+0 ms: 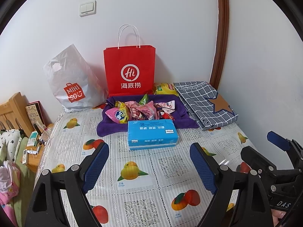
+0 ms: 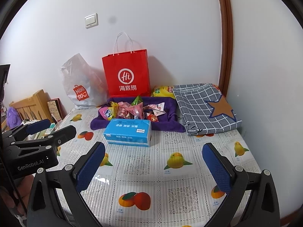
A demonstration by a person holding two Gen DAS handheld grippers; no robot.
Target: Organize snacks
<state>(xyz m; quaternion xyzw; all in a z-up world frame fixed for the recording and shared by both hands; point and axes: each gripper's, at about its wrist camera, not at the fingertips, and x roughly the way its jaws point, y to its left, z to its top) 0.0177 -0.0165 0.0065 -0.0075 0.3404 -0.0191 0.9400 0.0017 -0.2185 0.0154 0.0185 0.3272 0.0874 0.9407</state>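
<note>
Snacks, assorted bright foil and plastic packets [image 1: 140,109], are heaped in a purple cloth-lined tray [image 1: 111,127] at the far side of the fruit-print bench [image 1: 151,170], behind a blue tissue pack [image 1: 152,134]. A red paper bag [image 1: 129,70] and white plastic bag [image 1: 73,83] are stood behind; their contents are hidden. Left hand-held gripper [image 1: 149,162] and right hand-held gripper [image 2: 153,164] are held wide apart, empty, short of the tray. Sorting stage cannot be judged.
</note>
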